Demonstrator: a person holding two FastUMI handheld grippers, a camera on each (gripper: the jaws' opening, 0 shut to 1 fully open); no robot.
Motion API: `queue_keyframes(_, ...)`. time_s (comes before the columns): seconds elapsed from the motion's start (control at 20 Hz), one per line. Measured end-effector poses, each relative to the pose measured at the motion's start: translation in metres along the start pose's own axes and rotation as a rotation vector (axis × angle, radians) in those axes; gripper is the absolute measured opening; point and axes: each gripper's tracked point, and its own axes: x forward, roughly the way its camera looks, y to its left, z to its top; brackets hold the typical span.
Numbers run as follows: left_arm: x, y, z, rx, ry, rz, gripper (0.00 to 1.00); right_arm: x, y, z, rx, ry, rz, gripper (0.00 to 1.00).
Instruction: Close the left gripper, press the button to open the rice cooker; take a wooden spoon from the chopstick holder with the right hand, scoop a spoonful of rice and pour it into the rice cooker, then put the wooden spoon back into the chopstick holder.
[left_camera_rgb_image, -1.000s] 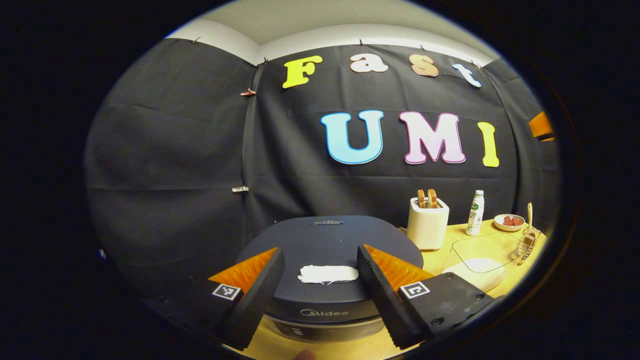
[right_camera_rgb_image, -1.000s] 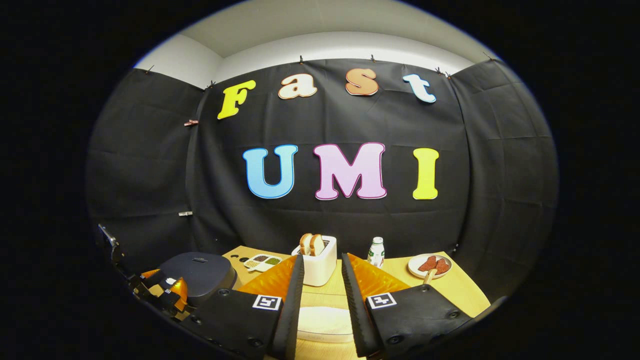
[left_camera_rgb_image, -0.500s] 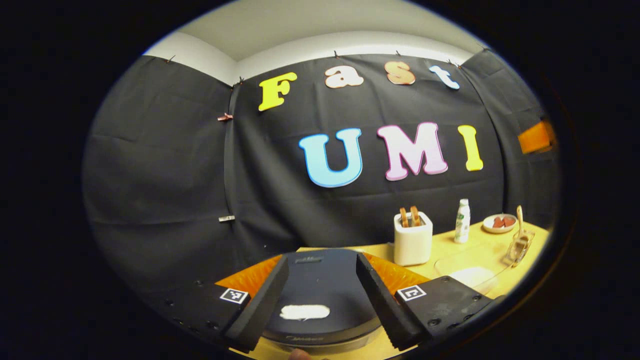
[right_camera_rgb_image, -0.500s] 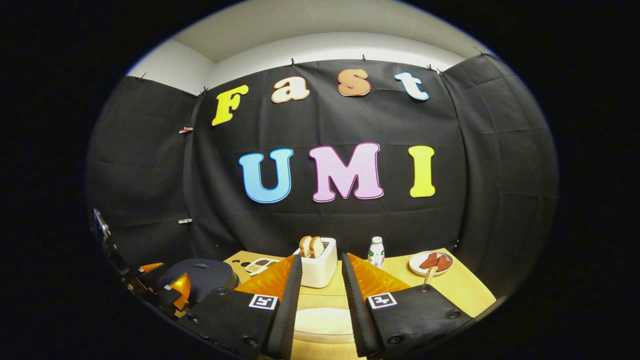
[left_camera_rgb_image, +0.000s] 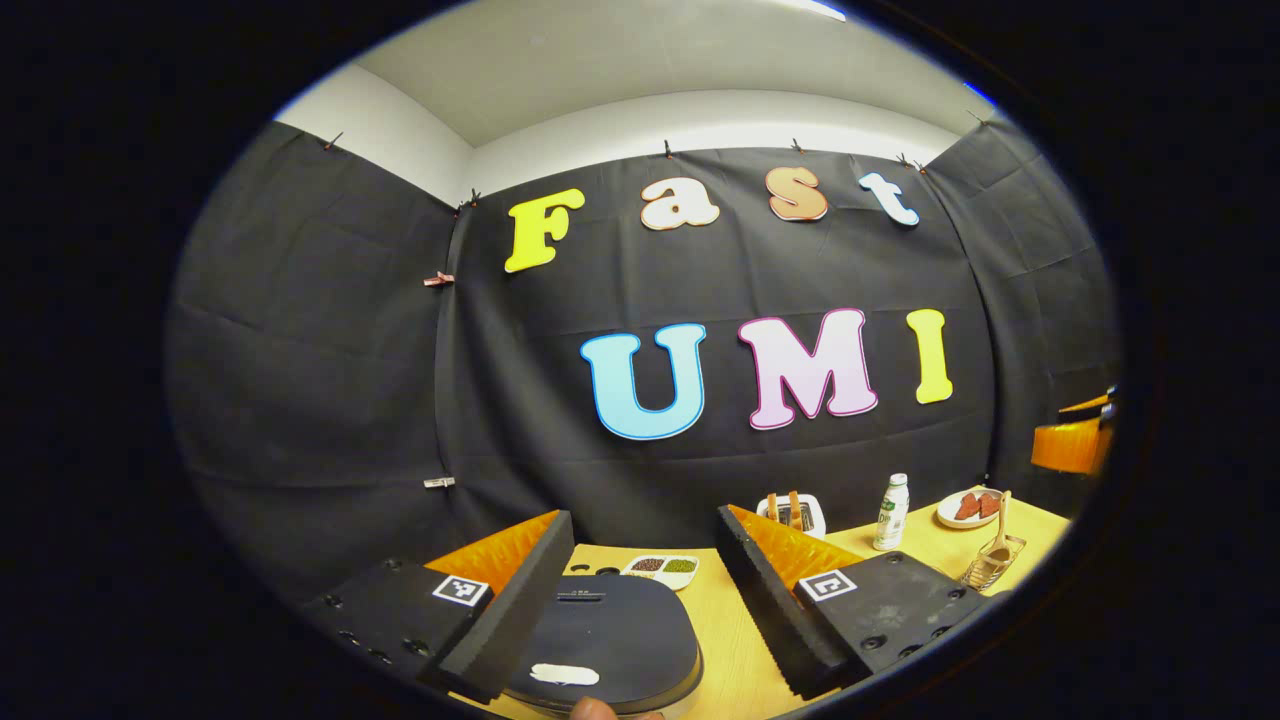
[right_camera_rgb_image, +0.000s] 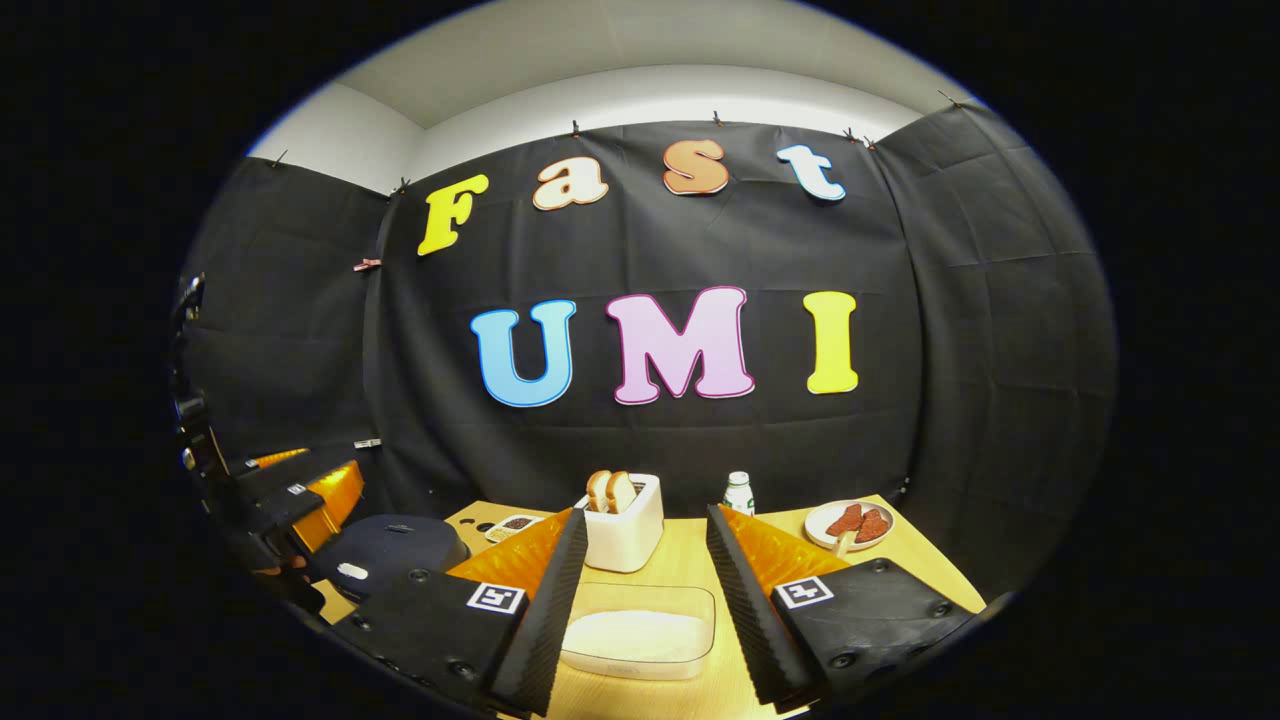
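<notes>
The dark rice cooker (left_camera_rgb_image: 610, 635) sits low between my left gripper's fingers, lid down, its white button (left_camera_rgb_image: 565, 674) at the near edge. My left gripper (left_camera_rgb_image: 643, 515) hangs open above and behind the cooker, touching nothing. The wooden spoon (left_camera_rgb_image: 998, 540) stands in the wire chopstick holder (left_camera_rgb_image: 990, 570) at the far right. My right gripper (right_camera_rgb_image: 645, 512) is open over a clear box of rice (right_camera_rgb_image: 640, 632). In the right gripper view the rice cooker (right_camera_rgb_image: 390, 548) lies at the left, with the left gripper (right_camera_rgb_image: 300, 478) raised above it.
On the wooden table (right_camera_rgb_image: 690, 560) stand a white toaster (right_camera_rgb_image: 622, 510) with bread, a small bottle (right_camera_rgb_image: 738, 493), a plate of red slices (right_camera_rgb_image: 852, 522) and a small divided tray (left_camera_rgb_image: 660, 568). A fingertip (left_camera_rgb_image: 595, 709) shows at the bottom edge.
My left gripper has lifted and drawn back from just over the cooker's lid, so the cooker now looks smaller and lower. The right gripper's fingers have spread wider.
</notes>
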Motion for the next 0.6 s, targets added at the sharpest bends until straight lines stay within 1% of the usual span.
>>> queue_keyframes(0.05, -0.004, -0.007, 0.006, 0.001, 0.000, -0.007, 0.96, -0.002, -0.005, 0.001, 0.000, 0.003, -0.011, 0.78)
queue_keyframes(0.1, -0.008, -0.017, 0.010, -0.004, 0.003, -0.021, 0.97, -0.004, -0.009, 0.001, -0.006, 0.004, -0.016, 0.78)
queue_keyframes(0.15, -0.013, -0.027, 0.013, -0.011, 0.009, -0.039, 0.99, -0.005, -0.012, 0.000, -0.017, 0.006, -0.018, 0.81)
queue_keyframes(0.2, -0.017, -0.036, 0.014, -0.015, 0.013, -0.055, 0.96, -0.007, -0.015, 0.002, -0.029, 0.002, -0.020, 0.81)
queue_keyframes(0.25, -0.022, -0.044, 0.017, -0.015, 0.013, -0.066, 0.96, -0.009, -0.018, 0.004, -0.038, -0.003, -0.023, 0.81)
queue_keyframes(0.3, -0.028, -0.051, 0.018, -0.015, 0.016, -0.075, 0.99, -0.012, -0.022, 0.006, -0.040, -0.009, -0.027, 0.81)
queue_keyframes(0.35, -0.032, -0.056, 0.019, -0.016, 0.019, -0.080, 0.99, -0.014, -0.025, 0.008, -0.039, -0.015, -0.031, 0.81)
queue_keyframes(0.4, -0.036, -0.064, 0.021, -0.024, 0.020, -0.088, 0.97, -0.016, -0.028, 0.009, -0.041, -0.018, -0.036, 0.81)
queue_keyframes(0.45, -0.040, -0.070, 0.024, -0.035, 0.016, -0.094, 0.96, -0.018, -0.033, 0.007, -0.045, -0.016, -0.044, 0.81)
queue_keyframes(0.5, -0.043, -0.073, 0.026, -0.044, 0.010, -0.093, 0.99, -0.020, -0.036, 0.006, -0.047, -0.011, -0.046, 0.81)
queue_keyframes(0.55, -0.046, -0.076, 0.029, -0.050, 0.003, -0.096, 0.96, -0.023, -0.039, 0.005, -0.042, -0.009, -0.048, 0.81)
queue_keyframes(0.6, -0.049, -0.079, 0.030, -0.050, -0.003, -0.098, 0.97, -0.024, -0.041, 0.005, -0.038, -0.008, -0.051, 0.81)
